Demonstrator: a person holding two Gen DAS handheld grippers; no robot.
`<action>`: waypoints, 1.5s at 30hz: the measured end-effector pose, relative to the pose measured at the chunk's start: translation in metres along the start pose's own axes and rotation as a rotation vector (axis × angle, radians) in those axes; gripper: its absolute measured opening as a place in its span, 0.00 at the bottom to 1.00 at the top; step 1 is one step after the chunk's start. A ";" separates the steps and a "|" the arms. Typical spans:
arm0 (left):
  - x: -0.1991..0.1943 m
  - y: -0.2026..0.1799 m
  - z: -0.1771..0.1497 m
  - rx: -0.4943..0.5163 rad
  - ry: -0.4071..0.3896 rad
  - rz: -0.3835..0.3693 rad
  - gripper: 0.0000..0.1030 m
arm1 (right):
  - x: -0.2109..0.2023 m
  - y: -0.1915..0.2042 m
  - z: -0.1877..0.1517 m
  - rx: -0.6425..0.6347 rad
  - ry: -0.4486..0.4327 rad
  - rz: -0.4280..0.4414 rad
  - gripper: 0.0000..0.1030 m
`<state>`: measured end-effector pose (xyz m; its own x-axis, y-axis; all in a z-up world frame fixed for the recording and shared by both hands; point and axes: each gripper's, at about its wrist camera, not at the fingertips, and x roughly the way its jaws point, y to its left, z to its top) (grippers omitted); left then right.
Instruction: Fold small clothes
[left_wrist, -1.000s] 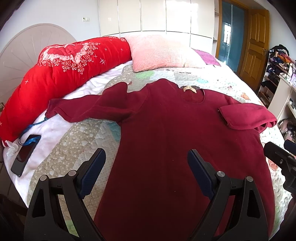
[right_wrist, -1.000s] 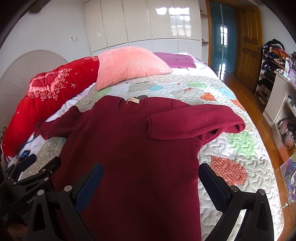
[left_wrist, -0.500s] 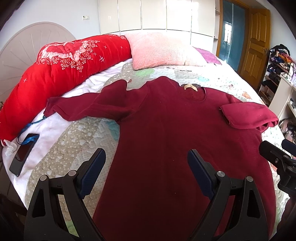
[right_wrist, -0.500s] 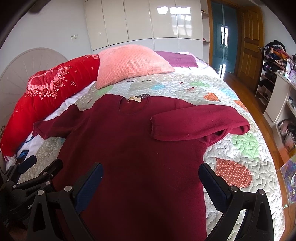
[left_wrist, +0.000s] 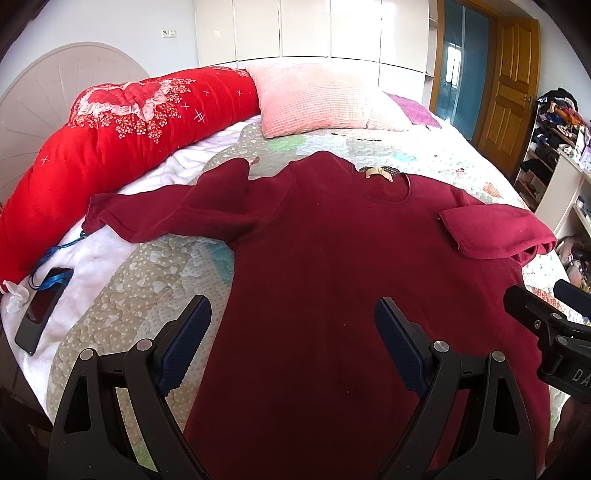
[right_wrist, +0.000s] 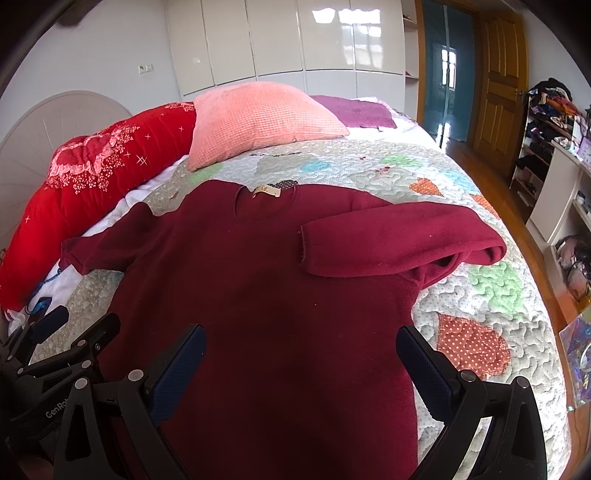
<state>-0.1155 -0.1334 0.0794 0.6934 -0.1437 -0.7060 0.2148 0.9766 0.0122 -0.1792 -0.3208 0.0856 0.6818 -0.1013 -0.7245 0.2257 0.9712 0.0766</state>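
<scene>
Both my grippers, left gripper (left_wrist: 291, 328) and right gripper (right_wrist: 301, 354), hung with jaws wide apart, empty, over the maroon sweater (left_wrist: 332, 266) on the bed (right_wrist: 480, 295).

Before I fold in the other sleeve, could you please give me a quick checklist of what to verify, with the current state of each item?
1. Left gripper open and empty: ok.
2. Right gripper open and empty: ok.
3. Right sleeve already folded across the chest of the maroon sweater: ok.
4. Left sleeve folded in: not ok, it lies spread out toward the red bolster.
5. Sweater body flat on the quilt: ok where visible; the hem is hidden behind the grippers, cannot tell.
6. Phone away from the left sleeve: ok.
</scene>
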 end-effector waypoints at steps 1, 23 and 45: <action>0.001 0.000 0.000 0.001 0.000 0.002 0.88 | 0.001 0.000 0.001 0.000 0.000 0.001 1.00; 0.025 0.049 0.023 -0.089 0.015 0.044 0.88 | 0.034 0.020 0.017 -0.029 0.023 0.022 1.00; 0.121 0.281 0.057 -0.799 0.079 0.106 0.85 | 0.082 0.046 0.039 -0.076 0.061 0.072 0.99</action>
<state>0.0682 0.1145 0.0378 0.6258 -0.0613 -0.7776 -0.4263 0.8079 -0.4068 -0.0852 -0.2930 0.0564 0.6506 -0.0193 -0.7592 0.1226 0.9892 0.0798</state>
